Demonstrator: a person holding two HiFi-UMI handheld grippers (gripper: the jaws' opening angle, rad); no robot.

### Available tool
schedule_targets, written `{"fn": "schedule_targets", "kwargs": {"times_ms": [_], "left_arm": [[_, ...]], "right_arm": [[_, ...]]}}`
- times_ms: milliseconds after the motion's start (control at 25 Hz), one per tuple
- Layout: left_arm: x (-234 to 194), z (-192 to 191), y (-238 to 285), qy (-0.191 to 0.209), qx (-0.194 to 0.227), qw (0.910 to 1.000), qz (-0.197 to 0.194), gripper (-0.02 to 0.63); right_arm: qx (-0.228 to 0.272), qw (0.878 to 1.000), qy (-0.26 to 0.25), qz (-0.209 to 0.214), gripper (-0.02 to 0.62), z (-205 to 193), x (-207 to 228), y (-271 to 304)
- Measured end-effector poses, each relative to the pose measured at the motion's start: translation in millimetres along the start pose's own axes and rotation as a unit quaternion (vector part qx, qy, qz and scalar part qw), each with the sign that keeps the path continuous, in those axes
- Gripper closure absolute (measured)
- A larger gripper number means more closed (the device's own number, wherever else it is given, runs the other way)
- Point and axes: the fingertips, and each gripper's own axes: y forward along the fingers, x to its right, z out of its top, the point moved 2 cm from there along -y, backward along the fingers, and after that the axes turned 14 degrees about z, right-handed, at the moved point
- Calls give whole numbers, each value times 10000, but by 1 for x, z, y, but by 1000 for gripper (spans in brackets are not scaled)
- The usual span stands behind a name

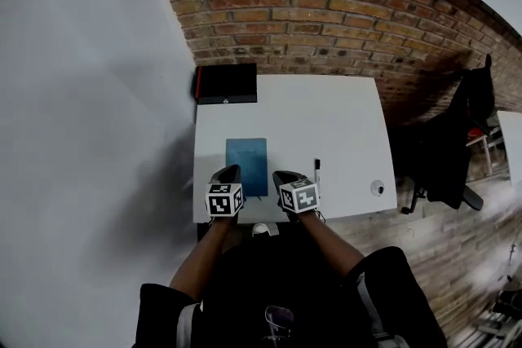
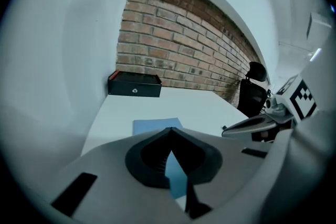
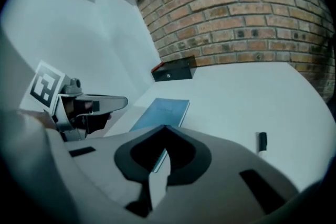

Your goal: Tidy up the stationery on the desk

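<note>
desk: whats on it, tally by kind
notebook: 1
pen: 1
black box: 1
small round thing: 1
total: 4

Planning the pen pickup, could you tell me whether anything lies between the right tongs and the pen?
Nothing visible does. Only bare desk lies between the shut right tongs and the pen. The blue notebook lies left of the pen, apart from it.
</note>
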Motion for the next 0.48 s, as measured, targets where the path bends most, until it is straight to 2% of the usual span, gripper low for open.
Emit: {"fn": "schedule_targets", "kwargs": {"times_ms": [200, 360, 480], "left_arm": [[41, 4, -19, 299, 162, 9989, -334, 591], [67, -1, -23, 393, 43, 9981, -470, 591], [85, 0, -24, 442, -7, 9978, -493, 591]], "right_arm": [[456, 9981, -171, -386, 572, 0, 9, -44], [858, 9929, -614, -543, 572, 3, 14, -74], [1036, 9902, -699, -621, 572, 6, 20, -92]]}}
